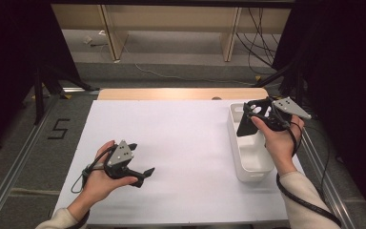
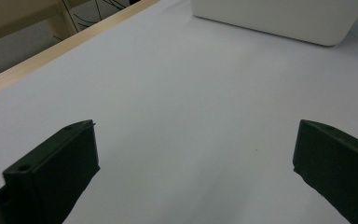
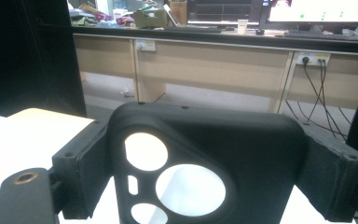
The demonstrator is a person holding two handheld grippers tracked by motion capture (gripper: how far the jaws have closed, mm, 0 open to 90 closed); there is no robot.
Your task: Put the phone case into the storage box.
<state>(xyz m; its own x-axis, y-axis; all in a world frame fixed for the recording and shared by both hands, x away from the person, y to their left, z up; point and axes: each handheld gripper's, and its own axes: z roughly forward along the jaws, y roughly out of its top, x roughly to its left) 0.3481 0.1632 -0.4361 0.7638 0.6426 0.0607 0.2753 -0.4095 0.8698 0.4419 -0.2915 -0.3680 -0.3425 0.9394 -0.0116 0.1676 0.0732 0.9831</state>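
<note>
My left tongs [image 1: 142, 172] sit low over the near left part of the white table [image 1: 181, 143], jaws spread wide with nothing between them. In the left gripper view it's bare white surface between the two black jaws, and the white bin [image 2: 279, 18] lies well ahead, up near the far edge. Moving right: the bin [image 1: 250, 157] stands at the table's right side, long and narrow, open on top. And above its far end, my right tongs [image 1: 250, 116] are pinching a black phone case [image 1: 247, 123], held clear over the bin. From the right gripper view the case [image 3: 242, 154] is squeezed between both jaws, its back toward the camera, round camera cut-outs showing the white below.
</note>
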